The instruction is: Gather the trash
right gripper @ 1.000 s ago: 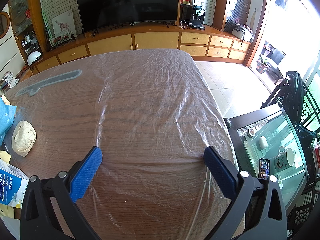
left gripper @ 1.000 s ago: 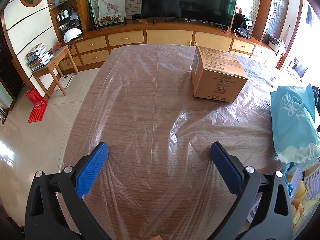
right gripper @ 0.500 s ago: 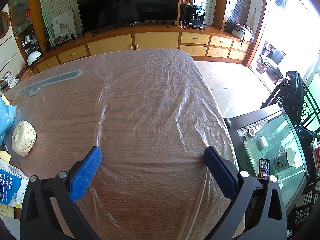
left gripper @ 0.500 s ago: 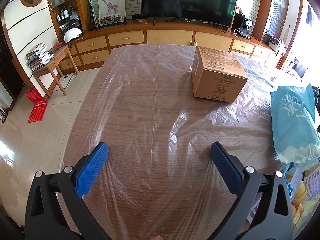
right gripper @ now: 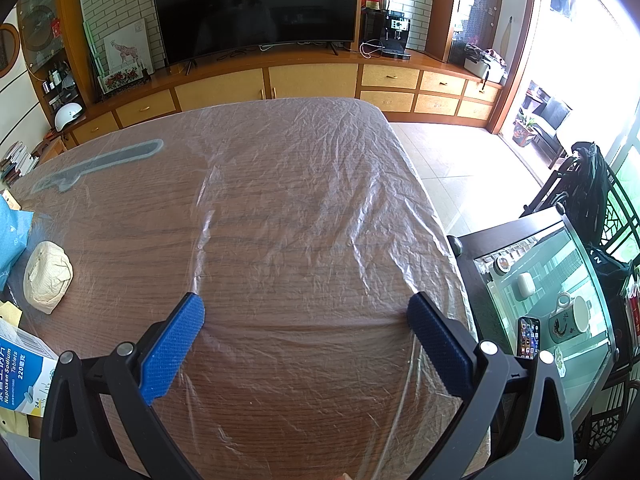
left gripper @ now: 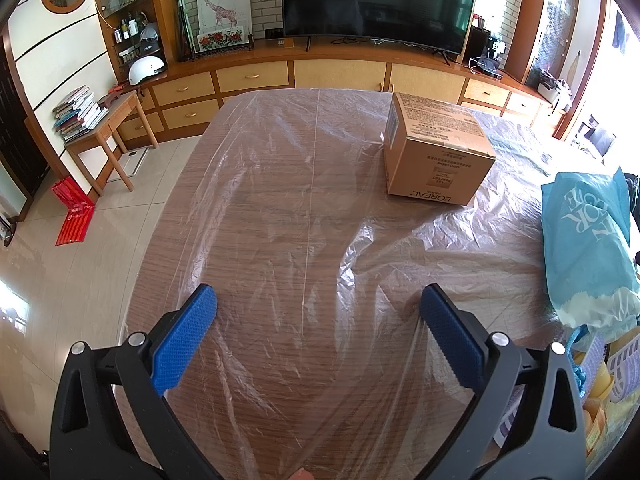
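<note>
— Wood-grain tabletop (left gripper: 260, 208), big and rounded, under a crinkled clear plastic sheet (left gripper: 352, 240): that fills both views. Has anything shifted?

— Nothing. Compared with a second ago both views match, so collecting has not begun, I judge.

— What is next in size?

— A brown cardboard box (left gripper: 436, 160) stands at the far right in the left view; a light blue printed bag (left gripper: 584, 240) lies at the right edge.

— And the trash?

— The likeliest piece is a crumpled cream paper wad (right gripper: 48, 280) at the near left of the right view, just beside the bag's edge, well apart from either tool. A white and blue tablet carton (right gripper: 20, 376) sits nearer still.

— The tongs?

— The left gripper (left gripper: 318, 306) and right gripper (right gripper: 306, 314) hover over the bare sheet, jaws spread wide, holding nothing.
</note>
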